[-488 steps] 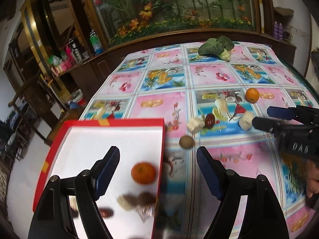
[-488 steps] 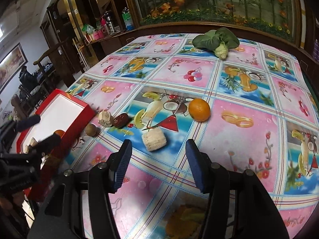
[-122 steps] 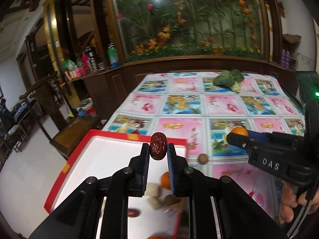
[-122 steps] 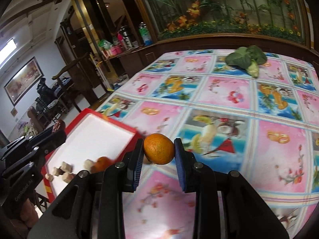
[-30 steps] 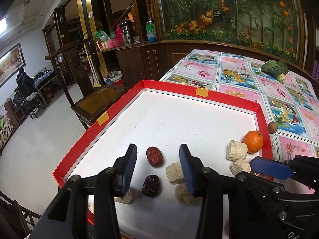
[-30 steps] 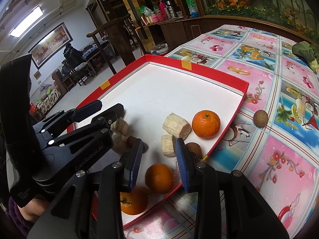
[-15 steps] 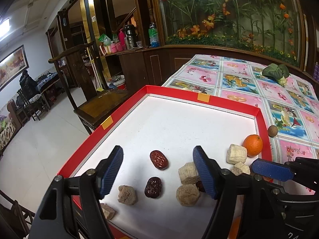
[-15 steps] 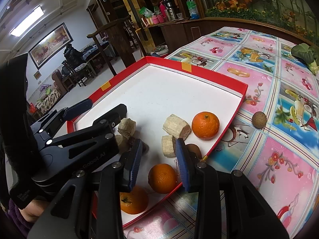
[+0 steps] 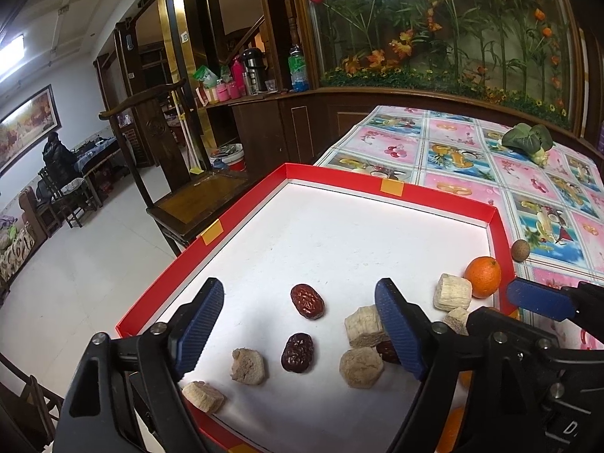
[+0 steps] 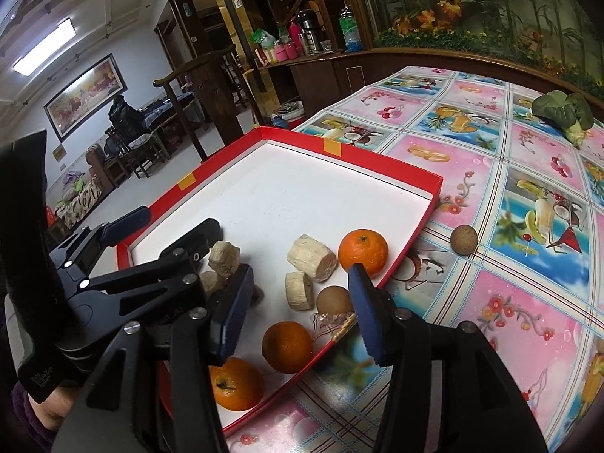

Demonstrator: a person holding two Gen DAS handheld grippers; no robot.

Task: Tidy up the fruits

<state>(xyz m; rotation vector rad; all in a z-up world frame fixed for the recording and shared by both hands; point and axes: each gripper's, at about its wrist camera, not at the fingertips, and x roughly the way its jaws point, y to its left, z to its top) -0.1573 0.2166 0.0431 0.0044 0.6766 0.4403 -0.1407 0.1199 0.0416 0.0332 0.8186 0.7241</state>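
The left gripper [image 9: 298, 321] hung wide open and empty over the near part of the red-rimmed tray [image 9: 241, 207], its blue pads either side of a red date [image 9: 307, 301] lying on the white floor of the tray. A darker date [image 9: 297, 352] lay just nearer, with pale chunks of sugarcane [image 9: 361, 369] scattered around it, one of them [image 9: 203, 396] close to the near rim.

The right gripper [image 10: 298, 311] was also spread wide and held nothing, poised above the tray's right edge. Below it sat an orange [image 10: 287, 346], and a second orange [image 10: 236, 383] lay nearer the corner. A third orange [image 10: 362, 251] rested against the right wall, beside a cut piece of sugarcane [image 10: 312, 258] and a brown longan [image 10: 333, 301].

Outside the tray, another longan [image 10: 464, 239] sat alone on the bench [image 10: 509, 302], on its fruit-patterned cloth. Far back on the bench lay a leafy green vegetable [image 10: 562, 111].
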